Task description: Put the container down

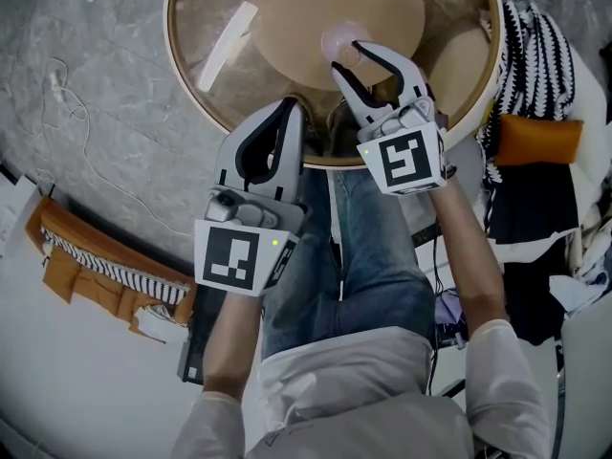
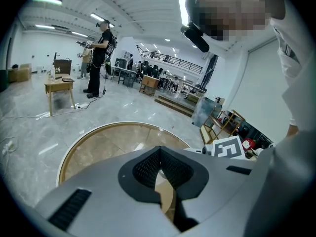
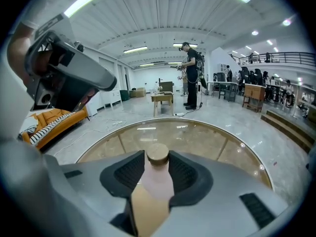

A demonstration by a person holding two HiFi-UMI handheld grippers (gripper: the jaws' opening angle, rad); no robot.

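- Head view looks down on a round glass table (image 1: pixel 203 36) with a wooden rim; the person's knees in jeans (image 1: pixel 373 256) sit at its near edge.
- Container (image 1: pixel 340 38) – a pale pink bottle with a round wooden cap – stands upright on the table's glass, a little in from the near rim.
- Right gripper (image 1: pixel 347 55) reaches over the near rim of the table, one jaw on each side of the container.
- Right gripper view: the jaws are spread wide and the cap sits between the pad tips – the bottle rests on the glass, released rather than clamped.
- Left gripper (image 1: pixel 292 104) hangs at the table's near rim, left of the right one and apart from the container.
- Left gripper view: its pads meet at the tips with nothing between them, and only the table shows through the slit behind.
- An orange cushion (image 1: pixel 538 140) and a black-and-white knitted cloth (image 1: pixel 535 55) lie just off the table's right side.
- Beyond the table's far side, a person (image 3: pixel 191 75) stands beside a small wooden table (image 3: pixel 163 98).
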